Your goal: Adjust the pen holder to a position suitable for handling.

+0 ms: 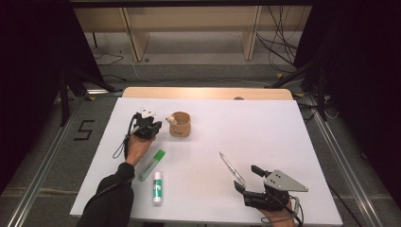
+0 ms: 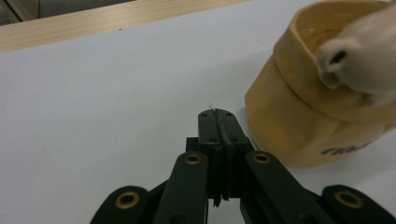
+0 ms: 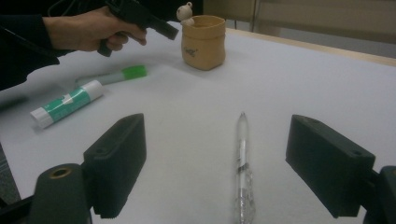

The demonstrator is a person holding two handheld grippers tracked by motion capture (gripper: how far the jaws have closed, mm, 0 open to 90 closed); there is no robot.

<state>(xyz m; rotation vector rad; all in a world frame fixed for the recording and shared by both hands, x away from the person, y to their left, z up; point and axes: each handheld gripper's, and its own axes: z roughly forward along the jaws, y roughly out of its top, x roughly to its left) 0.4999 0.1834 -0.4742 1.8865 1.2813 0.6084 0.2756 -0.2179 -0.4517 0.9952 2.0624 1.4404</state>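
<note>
A tan soft pouch [image 1: 180,124] stands upright at the back of the white table [image 1: 265,127], with a small white bear figure [image 1: 169,120] on its rim. My left gripper [image 1: 156,125] is just left of it, jaws pressed together with nothing between them; in the left gripper view the tips [image 2: 218,114] hover over the table beside the pouch [image 2: 299,121] and the bear [image 2: 369,56]. My right gripper [image 1: 246,177] stands open near the front edge. A clear pen [image 3: 242,158] lies on the table between its jaws [image 3: 215,133], untouched.
A white glue stick with a green label [image 1: 157,187] and a green-capped marker [image 1: 151,164] lie at the front left, beside the person's left forearm. A wooden strip [image 1: 208,92] runs along the far table edge. Cables lie on the floor beyond.
</note>
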